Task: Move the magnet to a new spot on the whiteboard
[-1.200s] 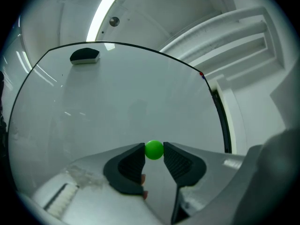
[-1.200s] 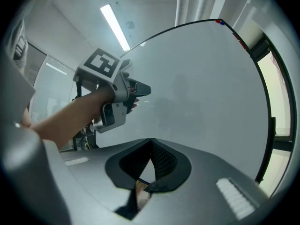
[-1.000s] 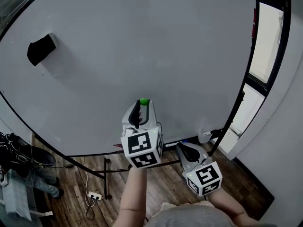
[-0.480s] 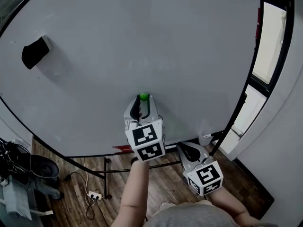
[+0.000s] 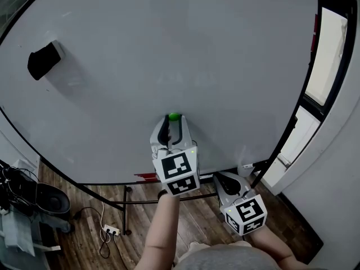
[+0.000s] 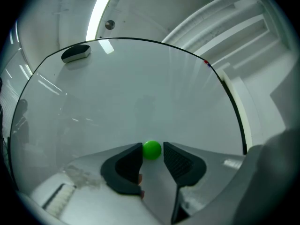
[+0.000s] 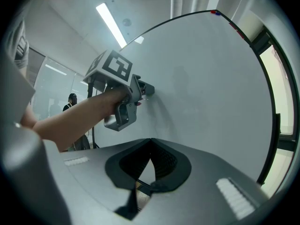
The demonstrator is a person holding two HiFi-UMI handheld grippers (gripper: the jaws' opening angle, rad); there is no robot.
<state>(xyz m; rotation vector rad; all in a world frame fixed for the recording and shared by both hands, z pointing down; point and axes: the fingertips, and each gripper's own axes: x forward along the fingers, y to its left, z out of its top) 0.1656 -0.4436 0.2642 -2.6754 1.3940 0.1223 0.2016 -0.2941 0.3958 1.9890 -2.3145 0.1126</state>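
The large white whiteboard (image 5: 169, 44) stands upright, with a black felt eraser (image 5: 42, 61) stuck high at its left, well apart from the work. The grey two-jaw left gripper (image 5: 174, 121) points straight at the board's lower middle, while the right gripper (image 7: 150, 143) hangs lower and further right, off the board, its jaws pressed together on nothing. The small round green magnet (image 6: 152, 150) sits on the board dead ahead of the left gripper, pinched between its dark pads, so that hand alone looks placed to carry it.
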